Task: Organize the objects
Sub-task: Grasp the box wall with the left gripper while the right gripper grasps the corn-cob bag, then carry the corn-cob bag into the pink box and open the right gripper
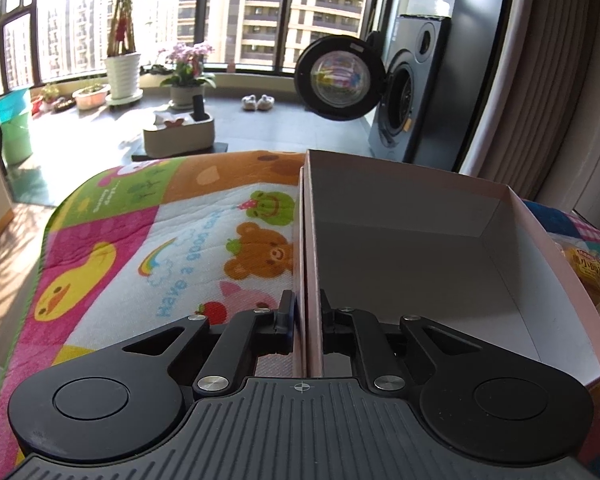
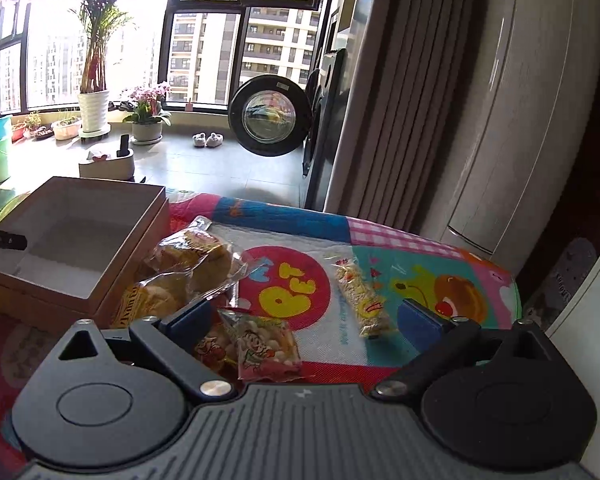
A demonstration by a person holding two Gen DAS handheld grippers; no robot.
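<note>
In the left wrist view, the yellow plastic-wrapped bread packets (image 1: 594, 276) are mostly hidden behind the right wall of the open pink cardboard box (image 1: 540, 248) and cut off by the picture's edge. In the right wrist view, the left tongs (image 2: 4, 241) show only as a black tip at the edge. The small red-and-white candy packet (image 2: 266, 348) carries print too blurred to read.

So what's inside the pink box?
Nothing visible: the box shows only a bare white floor. The left gripper pinches its side wall, and the near corner is hidden behind it.
</note>
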